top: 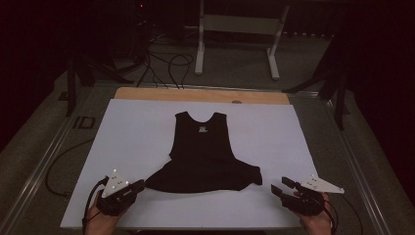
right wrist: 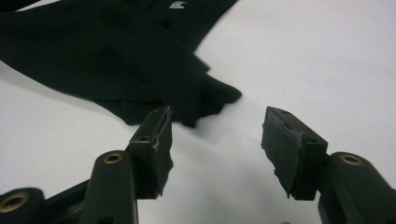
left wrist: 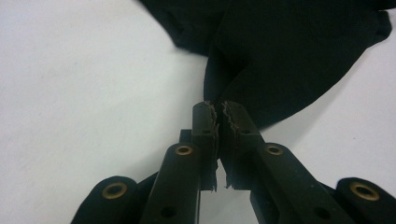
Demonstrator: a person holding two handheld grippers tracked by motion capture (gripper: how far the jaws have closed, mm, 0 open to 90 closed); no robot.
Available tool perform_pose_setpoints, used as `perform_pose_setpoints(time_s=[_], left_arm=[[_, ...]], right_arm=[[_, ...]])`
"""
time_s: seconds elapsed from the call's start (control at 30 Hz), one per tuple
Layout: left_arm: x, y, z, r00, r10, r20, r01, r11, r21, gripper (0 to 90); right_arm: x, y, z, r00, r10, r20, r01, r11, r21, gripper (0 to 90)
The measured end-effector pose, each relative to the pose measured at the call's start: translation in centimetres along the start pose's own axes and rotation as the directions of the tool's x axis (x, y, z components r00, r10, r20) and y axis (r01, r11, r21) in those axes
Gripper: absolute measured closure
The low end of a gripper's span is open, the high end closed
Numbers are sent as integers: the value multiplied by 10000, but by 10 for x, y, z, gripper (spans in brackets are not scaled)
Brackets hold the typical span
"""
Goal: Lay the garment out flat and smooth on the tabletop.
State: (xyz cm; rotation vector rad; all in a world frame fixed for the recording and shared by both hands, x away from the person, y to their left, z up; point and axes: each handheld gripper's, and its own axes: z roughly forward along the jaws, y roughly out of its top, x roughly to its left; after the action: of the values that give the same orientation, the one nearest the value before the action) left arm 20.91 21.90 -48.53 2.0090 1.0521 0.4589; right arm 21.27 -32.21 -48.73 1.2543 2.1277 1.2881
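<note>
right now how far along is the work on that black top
Early. The black top lies spread, neck away, on the white sheet. In hand: the left gripper has pinched the near-left hem corner. Left: the right gripper, jaws open, has yet to take the near-right corner; nothing looks folded.

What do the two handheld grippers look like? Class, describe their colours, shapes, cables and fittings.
Both are black. The left gripper and right gripper each carry a grey three-cornered plate on top and trail a dark cable. In the gripper views, the jaws are blocky bars with brass-ringed holes and worn, ragged-edged pads.
</note>
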Motion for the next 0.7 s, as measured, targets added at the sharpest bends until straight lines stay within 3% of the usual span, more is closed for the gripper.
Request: perform_pose_setpoints(time_s=[0.37,0.7], left_arm=[[12,-13,-9,9988,-400,-286,411,9984,386,840],[24,-24,-24,9945,-877,-572,901,9951,405,840]], right_arm=[[9,2,9,9993,-294,-229,298,9993,205,425],[10,2,10,9991,-345,-263,352,9990,267,425]])
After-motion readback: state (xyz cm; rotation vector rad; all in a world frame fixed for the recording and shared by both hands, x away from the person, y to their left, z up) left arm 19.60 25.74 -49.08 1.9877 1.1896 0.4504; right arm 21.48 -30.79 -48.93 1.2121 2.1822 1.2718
